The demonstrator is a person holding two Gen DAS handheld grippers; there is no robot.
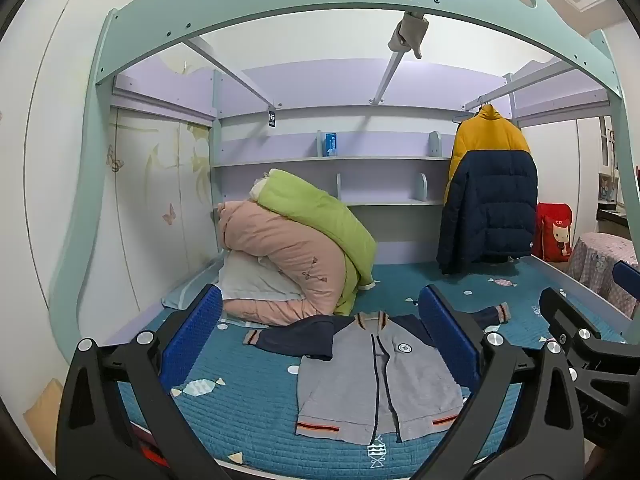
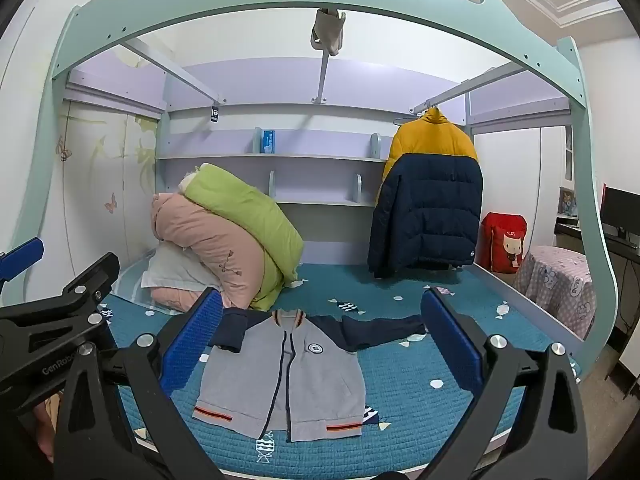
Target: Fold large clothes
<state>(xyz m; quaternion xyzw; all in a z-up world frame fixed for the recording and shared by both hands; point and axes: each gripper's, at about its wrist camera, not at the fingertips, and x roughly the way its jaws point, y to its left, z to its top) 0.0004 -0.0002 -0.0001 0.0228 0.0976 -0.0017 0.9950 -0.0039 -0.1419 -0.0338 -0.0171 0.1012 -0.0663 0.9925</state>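
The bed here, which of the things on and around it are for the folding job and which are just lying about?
For the job: grey jacket spread flat on the bed; left gripper and right gripper, both open.

Lying about: rolled quilts, hanging puffer coat, red bag.

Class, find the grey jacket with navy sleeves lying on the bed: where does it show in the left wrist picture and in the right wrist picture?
Left wrist: grey jacket, lower centre, slightly right.
Right wrist: grey jacket, lower centre, slightly left.
Shared landmark: the hanging yellow and navy puffer jacket, behind and right of it.
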